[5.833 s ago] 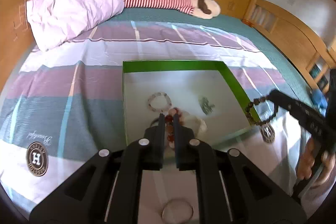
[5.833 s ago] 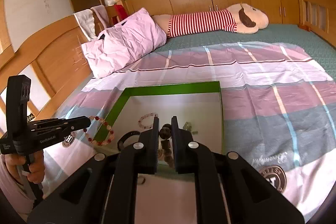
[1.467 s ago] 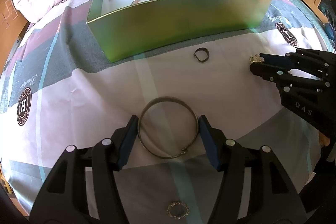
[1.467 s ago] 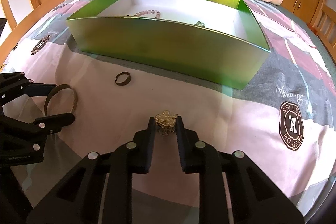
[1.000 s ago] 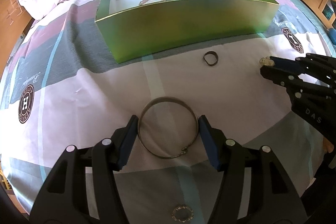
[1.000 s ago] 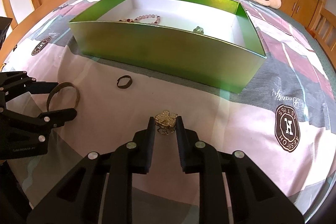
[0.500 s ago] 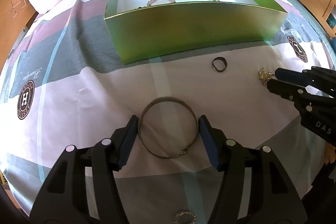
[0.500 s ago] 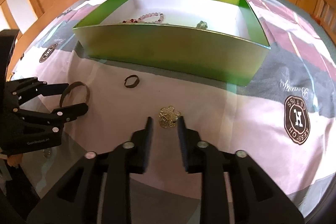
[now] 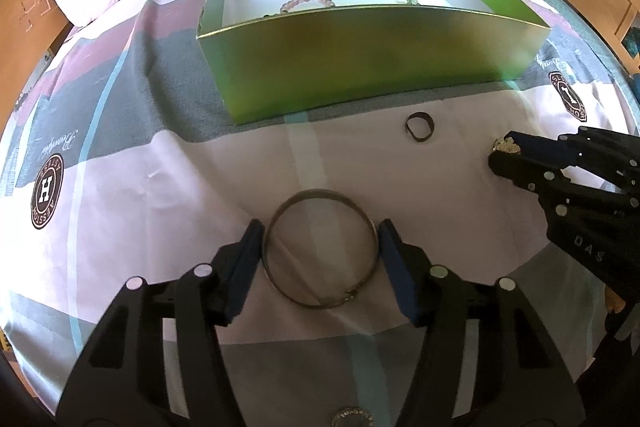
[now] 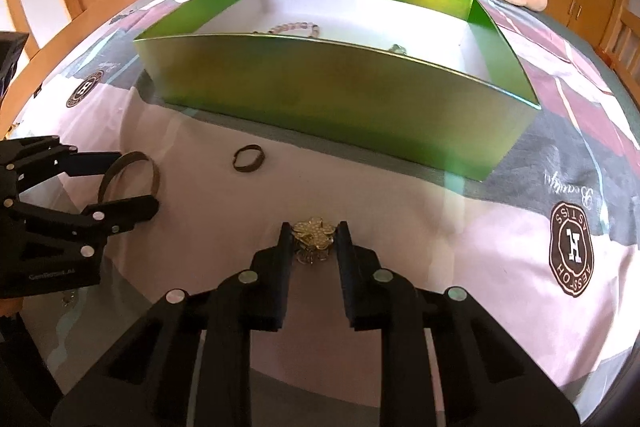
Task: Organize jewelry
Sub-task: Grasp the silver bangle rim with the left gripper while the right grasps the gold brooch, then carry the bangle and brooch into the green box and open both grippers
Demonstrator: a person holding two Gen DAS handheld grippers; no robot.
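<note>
left gripper (image 9: 319, 247) clamps the stiff, light bangle (image 9: 320, 247) across its rim; right gripper (image 10: 313, 239) closing on small, fiddly gold brooch (image 10: 313, 235), best pinched mid-body

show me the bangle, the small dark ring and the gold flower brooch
bangle (image 9: 320, 250), left wrist view, far rim of the hoop
small dark ring (image 9: 419, 127), left wrist view, the band
gold flower brooch (image 10: 313, 233), right wrist view, centre of the petals

Bright daylight, sharp, fisheye-warped edges
</note>
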